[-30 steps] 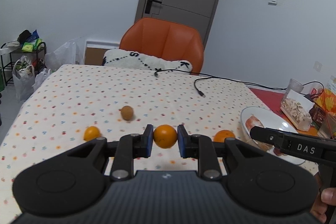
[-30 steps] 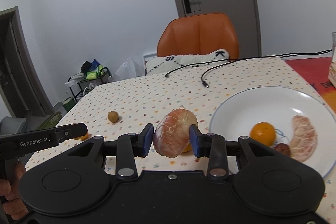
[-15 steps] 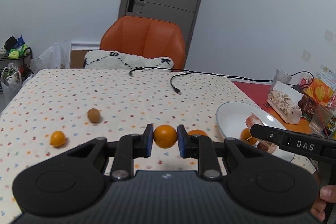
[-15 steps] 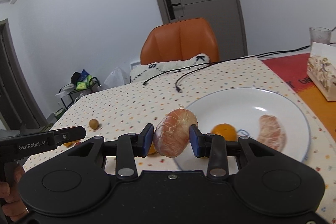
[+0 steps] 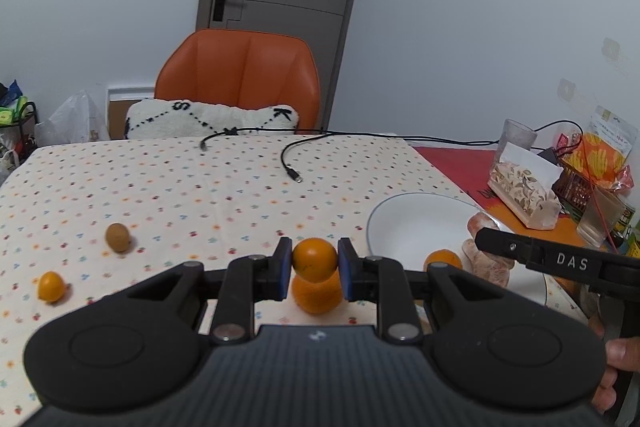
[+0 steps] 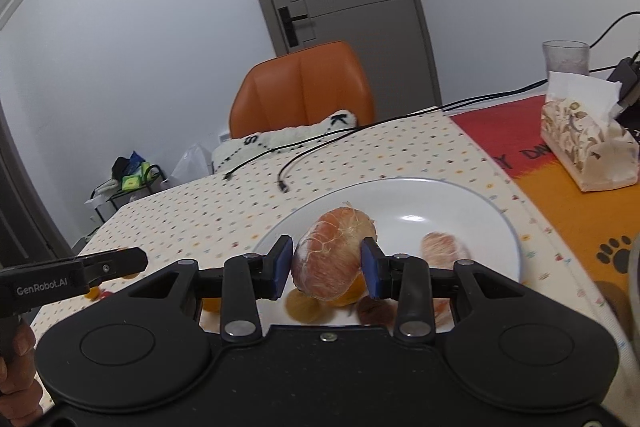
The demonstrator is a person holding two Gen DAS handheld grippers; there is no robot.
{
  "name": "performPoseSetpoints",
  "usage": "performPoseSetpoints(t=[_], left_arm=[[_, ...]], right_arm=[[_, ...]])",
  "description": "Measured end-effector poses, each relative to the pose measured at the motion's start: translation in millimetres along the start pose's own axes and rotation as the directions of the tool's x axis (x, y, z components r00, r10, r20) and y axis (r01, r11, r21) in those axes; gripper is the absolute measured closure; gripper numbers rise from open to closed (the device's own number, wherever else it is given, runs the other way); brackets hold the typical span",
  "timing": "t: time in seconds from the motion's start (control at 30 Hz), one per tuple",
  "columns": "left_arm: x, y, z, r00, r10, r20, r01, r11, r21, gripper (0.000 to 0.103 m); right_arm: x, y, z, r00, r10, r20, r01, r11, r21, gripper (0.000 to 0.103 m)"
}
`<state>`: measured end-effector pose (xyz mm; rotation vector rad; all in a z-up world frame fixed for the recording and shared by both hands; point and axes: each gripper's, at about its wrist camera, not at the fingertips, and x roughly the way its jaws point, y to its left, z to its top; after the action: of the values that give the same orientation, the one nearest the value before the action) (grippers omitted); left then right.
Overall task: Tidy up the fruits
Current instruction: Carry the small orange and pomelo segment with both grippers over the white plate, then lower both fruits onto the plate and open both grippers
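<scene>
Small orange [image 5: 314, 254]: in my left wrist view it sits clamped between the blue pads of the left gripper [image 5: 314, 267], whose fingers [image 5: 281, 269] are closed on both its sides, and it is held above the desk [image 5: 192, 187]. Directly below and beyond the fingers a second orange [image 5: 316, 297] rests on the dotted cloth. To the right of the fingers stands the white plate [image 5: 416, 223]; on its near part I see another orange [image 5: 443, 260] and a peeled pink segment [image 5: 486, 263], partly covered by the right gripper's finger that crosses in front. Well to the left of the fingers lie a brown round fruit [image 5: 117, 237] and, nearer the camera, a tiny orange fruit [image 5: 51, 286]. A black cable [image 5: 290, 163] lies far ahead of the fingers.

In my right wrist view, the right gripper [image 6: 327, 267] has its fingers [image 6: 370, 269] clenched on a peeled pomelo piece [image 6: 332, 259], carried over the near rim of the plate [image 6: 472, 211]. To the right of the fingers a pink segment [image 6: 444, 251] lies on the plate. Beneath the held piece I make out orange and brownish fruit, blurred; I cannot tell them apart. A tissue pack [image 6: 584, 143] stands far right of the fingers.
</scene>
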<state>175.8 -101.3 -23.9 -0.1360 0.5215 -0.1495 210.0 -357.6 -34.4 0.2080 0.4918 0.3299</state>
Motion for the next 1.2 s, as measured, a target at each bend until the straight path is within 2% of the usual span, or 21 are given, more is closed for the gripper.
performPoseSetpoints(t=[0.3,0.43,0.8,0.83,1.03,1.2], left_arm=[[22.8,-16.0,6.8,0.999,-0.028,-0.016,0.029,0.999,0.021,0.081],[29.7,-25.1,9.6,0.999,-0.047,-0.020,0.047,0.998,0.033,0.081],[44.6,-48.0,17.3,0.992,-0.113,-0.047,0.115,0.992,0.056,0.080],[44.0,-49.7,18.2,0.992,-0.118,-0.040,0.120,0.991,0.057,0.077],[37.6,-48.1,18.9,0.993,-0.111,-0.038,0.113,0.991,0.065,0.072],[29.6,-34.1,16.9,0.997,-0.062,-0.046,0.064,0.996,0.055,0.066]], right_arm=[[13.7,-22.1,7.3,1.000,-0.018,-0.009,0.018,1.000,0.018,0.067],[15.2,-25.5,8.9,1.000,-0.022,0.000,0.022,1.000,0.015,0.053],[4.4,-41.5,3.4,0.999,-0.033,-0.008,0.033,0.996,0.081,0.052],[3.6,-41.9,3.2,0.999,-0.033,-0.009,0.033,0.996,0.082,0.052],[2.7,-43.3,-1.6,0.999,-0.028,-0.025,0.030,0.995,0.095,0.051],[1.8,-42.3,-5.4,1.000,-0.015,-0.026,0.018,0.995,0.103,0.050]])
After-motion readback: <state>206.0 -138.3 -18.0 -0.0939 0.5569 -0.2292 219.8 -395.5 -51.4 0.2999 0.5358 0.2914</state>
